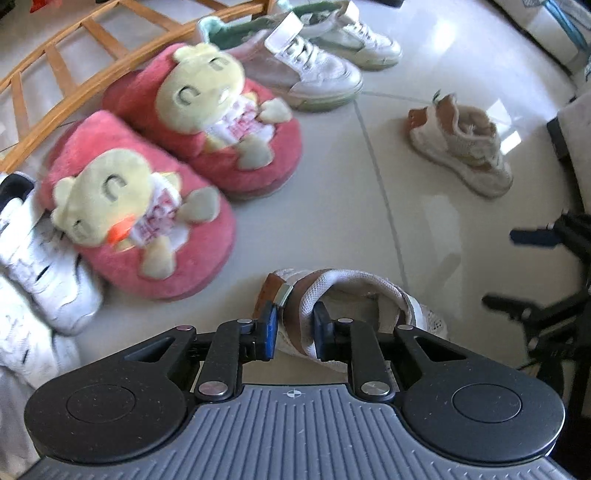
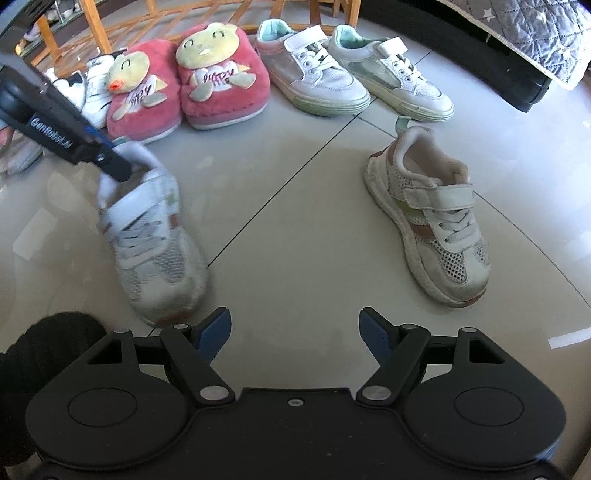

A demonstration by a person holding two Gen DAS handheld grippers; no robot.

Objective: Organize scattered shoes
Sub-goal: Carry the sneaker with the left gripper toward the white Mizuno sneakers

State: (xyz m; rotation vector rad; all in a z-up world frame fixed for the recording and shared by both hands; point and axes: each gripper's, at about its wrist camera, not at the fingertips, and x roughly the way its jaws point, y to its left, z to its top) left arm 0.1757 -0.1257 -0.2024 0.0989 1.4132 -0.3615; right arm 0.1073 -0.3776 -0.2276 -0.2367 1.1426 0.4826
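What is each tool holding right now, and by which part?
The left tool is clamped on the heel collar of a white mesh sneaker. The right tool is open and holds nothing.

We see the white trainers (image 1: 44,266) only in part, cut by the left wrist view's left edge and smeared by blur. The small shoe (image 1: 354,306) is mostly hidden behind the left tongs (image 1: 294,328). In the right wrist view that shoe (image 2: 155,236) is blurred; the quilt (image 2: 535,33) runs off the top corner.
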